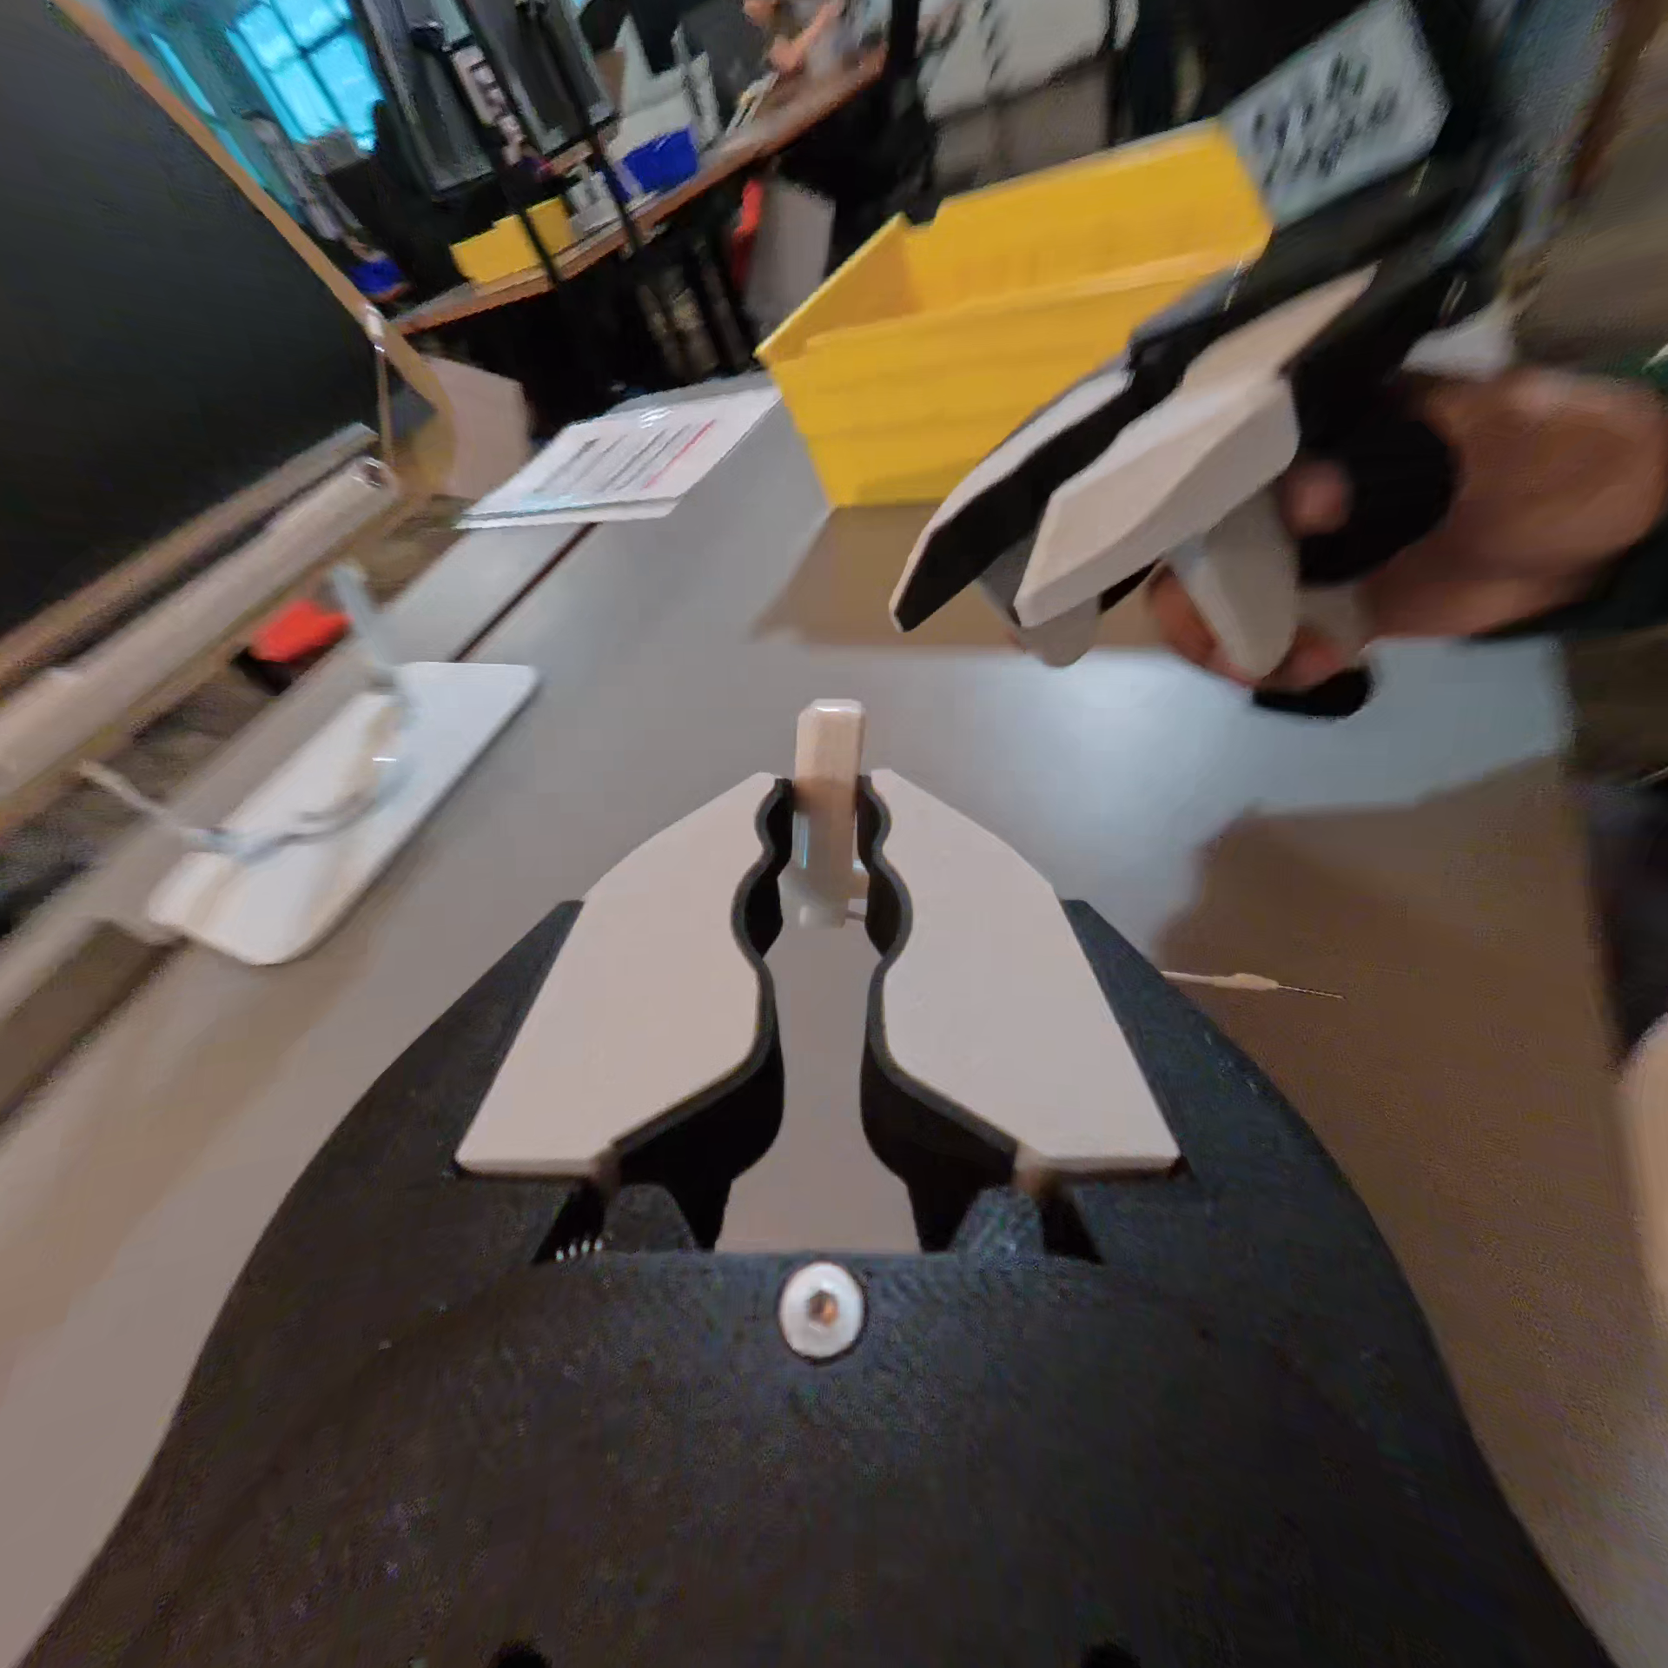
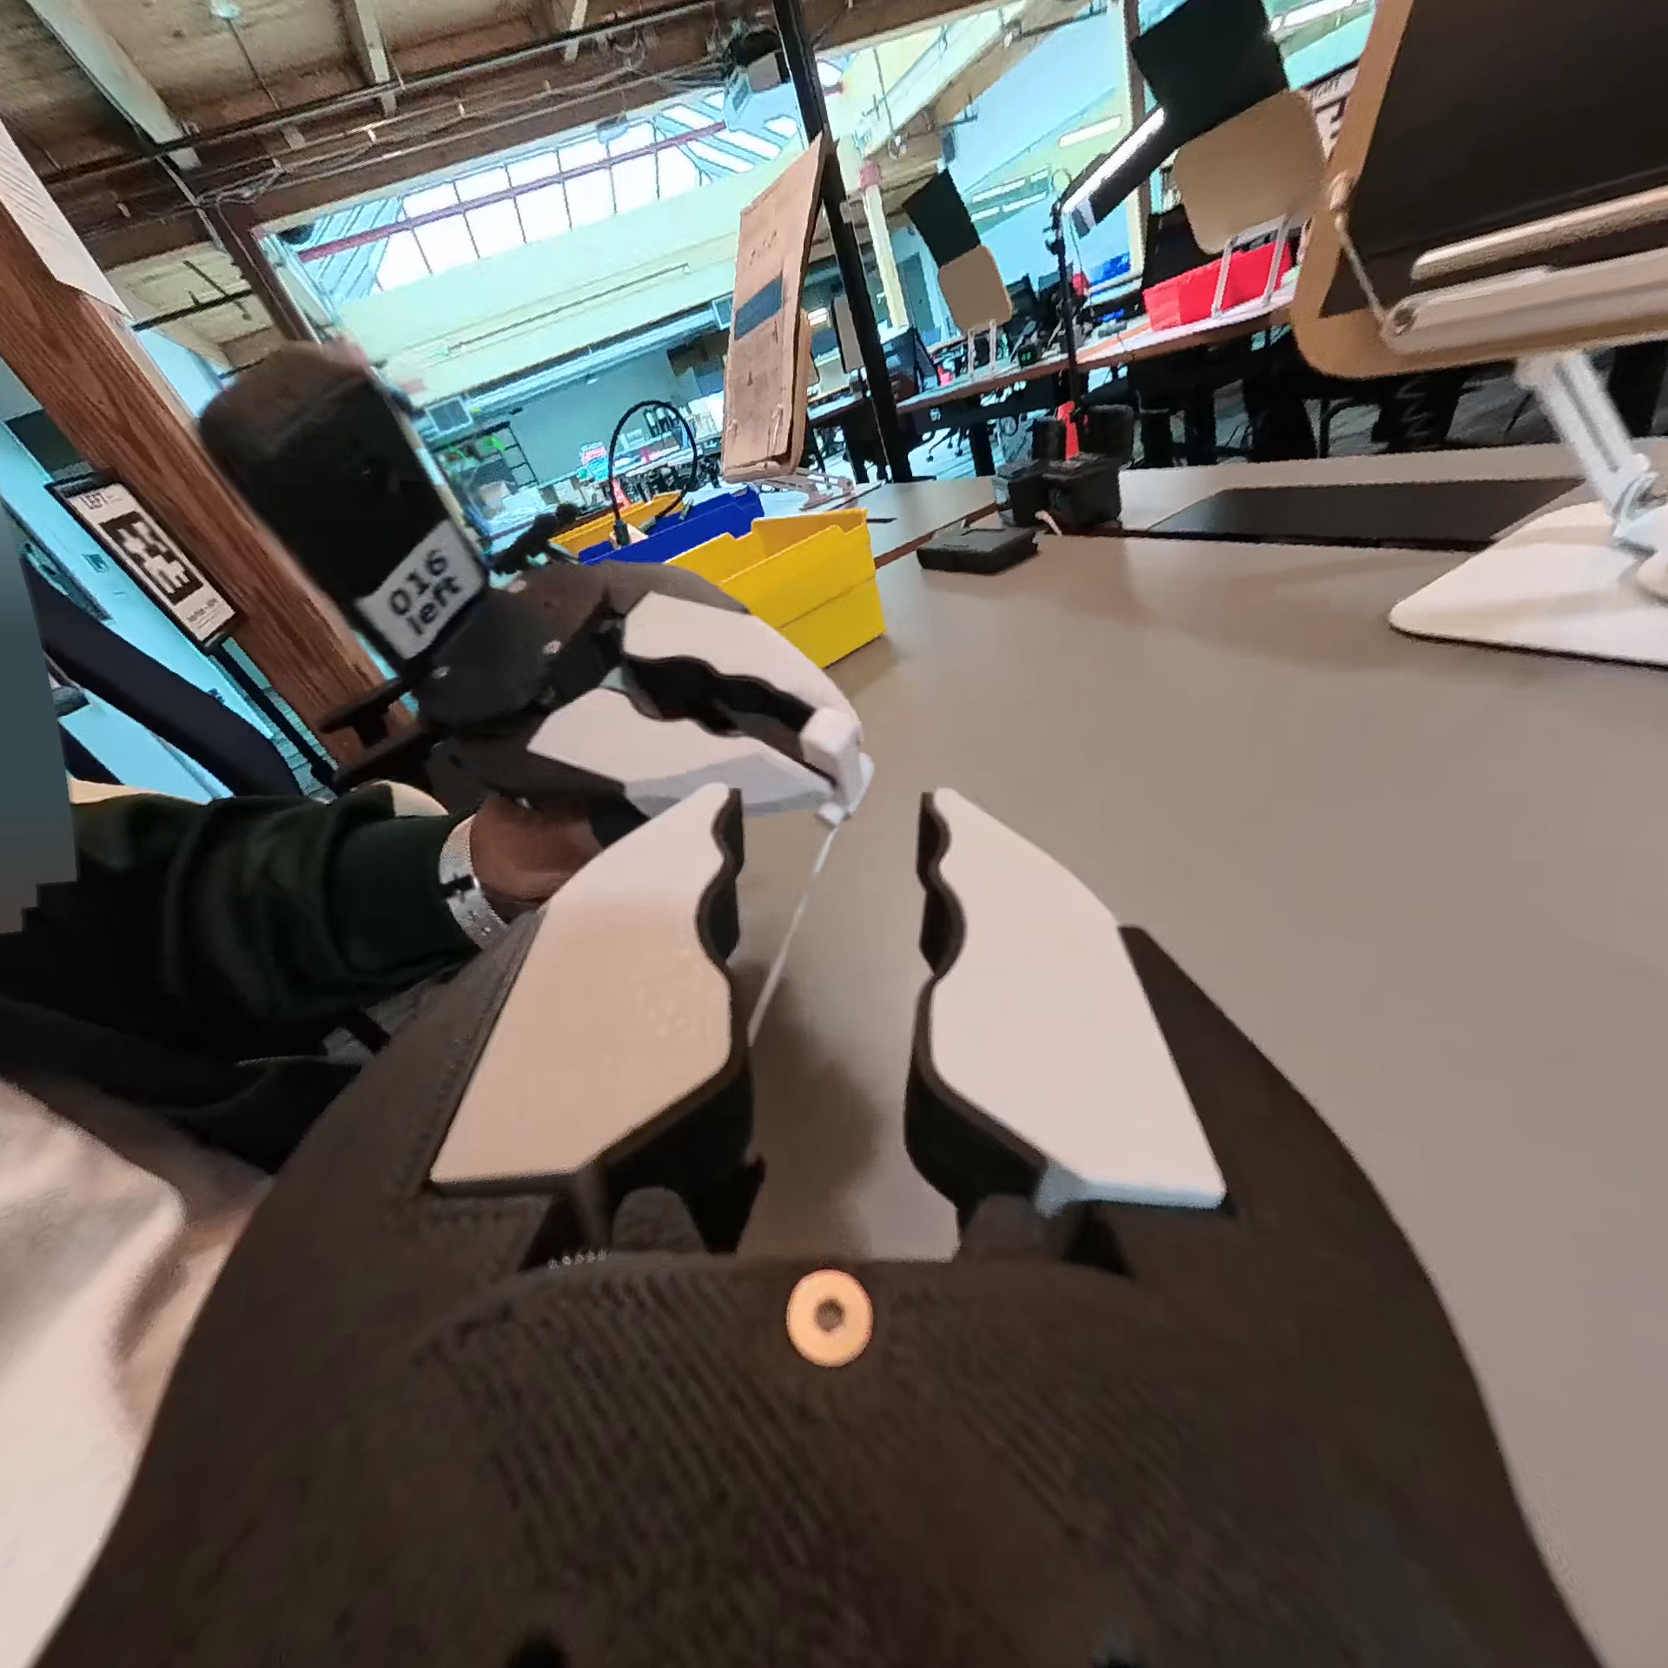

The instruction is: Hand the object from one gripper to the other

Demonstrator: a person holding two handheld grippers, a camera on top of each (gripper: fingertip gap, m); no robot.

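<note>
My left gripper (image 1: 823, 787) is shut on a small white plastic piece (image 1: 832, 745) that sticks out upright past the fingertips, above the grey table (image 1: 650, 650). My right gripper (image 1: 970, 605), blurred and held in a hand, hovers to the upper right of it and a little apart. In the right wrist view my right gripper (image 2: 830, 839) is open and empty. The left gripper (image 2: 844, 754) sits just beyond its left finger (image 2: 632, 975). A thin white strand (image 2: 799, 912) hangs from the held piece (image 2: 835, 736) down between the right fingers.
A yellow bin (image 1: 993, 361) stands at the back of the table and also shows in the right wrist view (image 2: 794, 578). A monitor (image 1: 135, 316) on a white stand base (image 1: 361, 794) stands on the left. A paper sheet (image 1: 623, 451) lies behind it. Black devices (image 2: 975, 546) lie farther back.
</note>
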